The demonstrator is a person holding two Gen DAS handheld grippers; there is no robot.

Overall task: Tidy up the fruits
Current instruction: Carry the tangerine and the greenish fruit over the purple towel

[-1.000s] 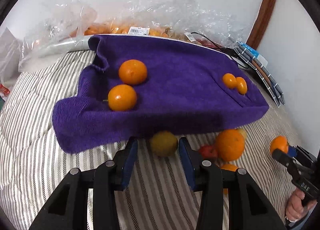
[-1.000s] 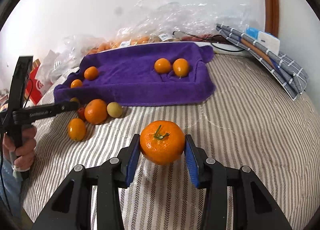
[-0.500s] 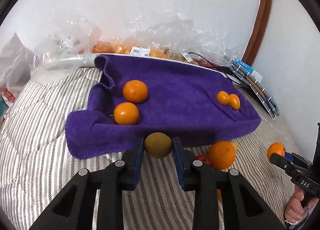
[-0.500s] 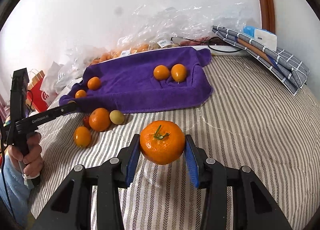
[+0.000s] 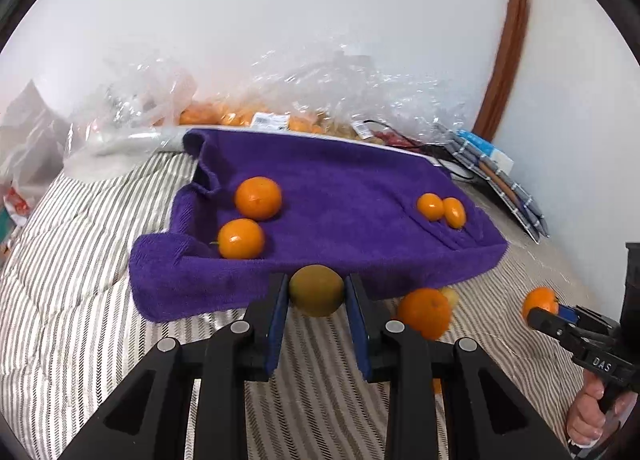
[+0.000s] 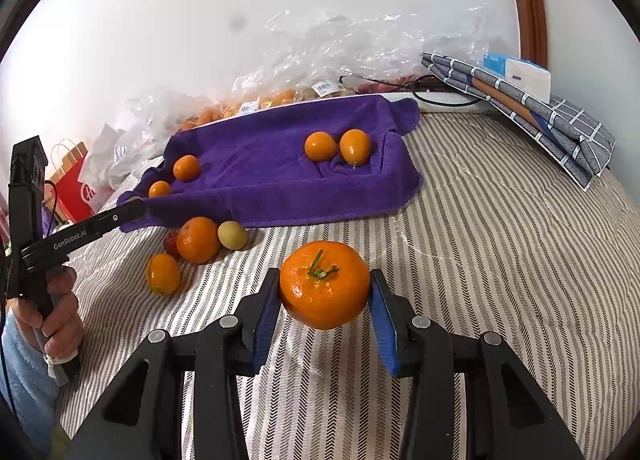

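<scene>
My left gripper is shut on a small greenish-yellow fruit, held just above the striped cover at the near edge of the purple towel. On the towel lie two oranges at its left and two smaller ones at its right. My right gripper is shut on a stemmed tangerine, held over the bed in front of the towel. Loose fruit lies before the towel: an orange, a pale yellow fruit, a red one and a small orange.
Clear plastic bags of fruit line the wall behind the towel. A folded checked cloth with a box on it lies at the back right. A red paper bag stands off the bed's left side. The striped cover spreads to the right.
The left jaws closed on the greenish-yellow fruit and raised it off the cover toward the towel's edge. The right gripper kept its hold on the tangerine and stayed in place.
</scene>
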